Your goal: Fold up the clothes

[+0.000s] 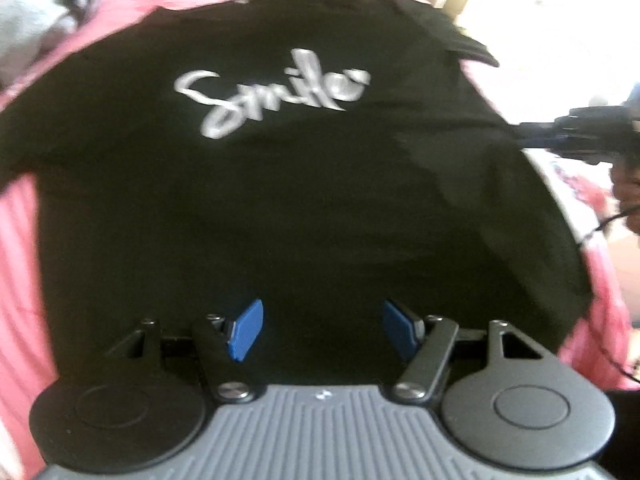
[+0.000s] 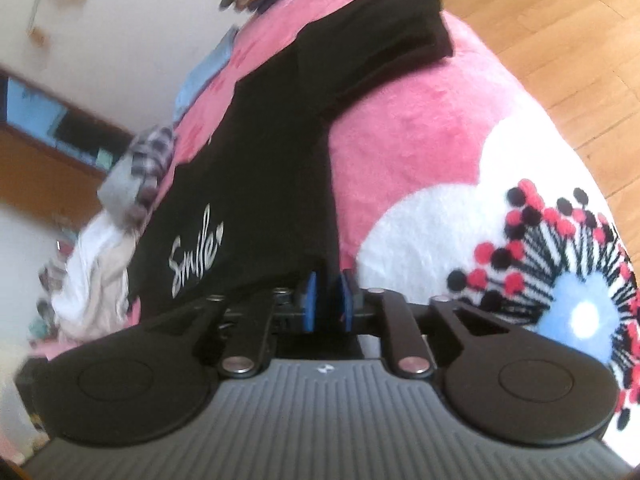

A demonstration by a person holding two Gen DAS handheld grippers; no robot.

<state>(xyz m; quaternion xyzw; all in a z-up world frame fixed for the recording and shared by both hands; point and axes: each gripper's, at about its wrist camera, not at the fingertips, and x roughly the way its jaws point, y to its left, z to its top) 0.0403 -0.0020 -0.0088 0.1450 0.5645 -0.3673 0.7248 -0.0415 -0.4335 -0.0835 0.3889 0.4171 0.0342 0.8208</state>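
Note:
A black T-shirt (image 1: 280, 200) with "Smile" in white script lies spread face up on a pink blanket (image 1: 20, 260). My left gripper (image 1: 324, 328) hovers over the shirt's lower body, its blue pads (image 1: 246, 330) wide apart and open with nothing between them. My right gripper (image 2: 328, 300) sits at the shirt's side edge; its pads (image 2: 310, 300) stand a narrow gap apart, with the dark edge of the T-shirt (image 2: 260, 160) lying in that gap, loose. One sleeve (image 2: 400, 28) sticks out at the far end. In the left wrist view the right gripper (image 1: 520, 132) reaches in from the right.
The blanket (image 2: 400, 140) carries a large white, red and black flower print (image 2: 540, 260). A heap of white and checked clothes (image 2: 120, 208) lies beyond the shirt, with a grey garment (image 1: 40, 20) near its collar. Wooden floor (image 2: 560, 20) runs past the bed's edge. A hand (image 1: 628, 188) holds the right gripper.

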